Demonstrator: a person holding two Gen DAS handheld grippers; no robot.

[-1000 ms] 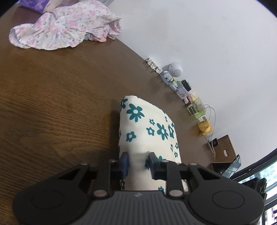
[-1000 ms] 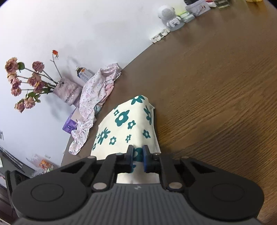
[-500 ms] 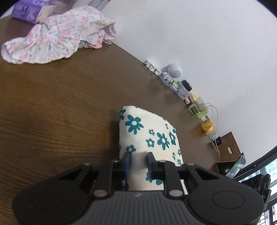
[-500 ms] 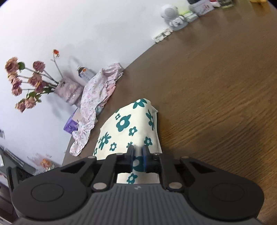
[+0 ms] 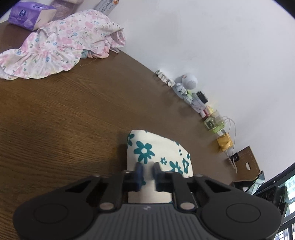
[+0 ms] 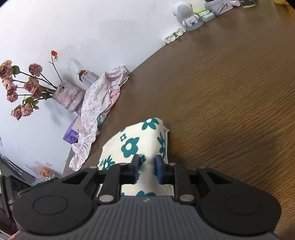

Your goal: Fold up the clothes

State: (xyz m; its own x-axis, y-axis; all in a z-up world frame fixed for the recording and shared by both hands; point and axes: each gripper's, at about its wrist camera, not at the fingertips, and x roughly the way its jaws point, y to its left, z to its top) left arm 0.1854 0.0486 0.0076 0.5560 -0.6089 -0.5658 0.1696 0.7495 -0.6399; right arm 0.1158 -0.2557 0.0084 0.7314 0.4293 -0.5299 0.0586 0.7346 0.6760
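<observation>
Opened right gripper point(image 6: 146, 163) since a second ago, left gripper point(image 5: 147, 169) narrowed but also apart, hovering over folded flower-print garment point(image 5: 156, 153) on wooden table point(image 5: 64, 120); risks snagging top layer and unfolding.

Cream cloth with teal flowers point(image 5: 156, 147), folded into a compact rectangle, flat on the brown wooden desk point(image 5: 64, 120). Pink floral garment point(image 5: 60, 46) crumpled in a loose heap, well apart, by the wall.

Domestic living space. A wooden table point(image 6: 230, 83) stands against a white wall point(image 5: 202, 37), carrying dried roses point(image 6: 20, 86), a tissue box point(image 5: 27, 14), loose clothing point(image 5: 60, 42) and small ornaments point(image 5: 188, 83).
</observation>
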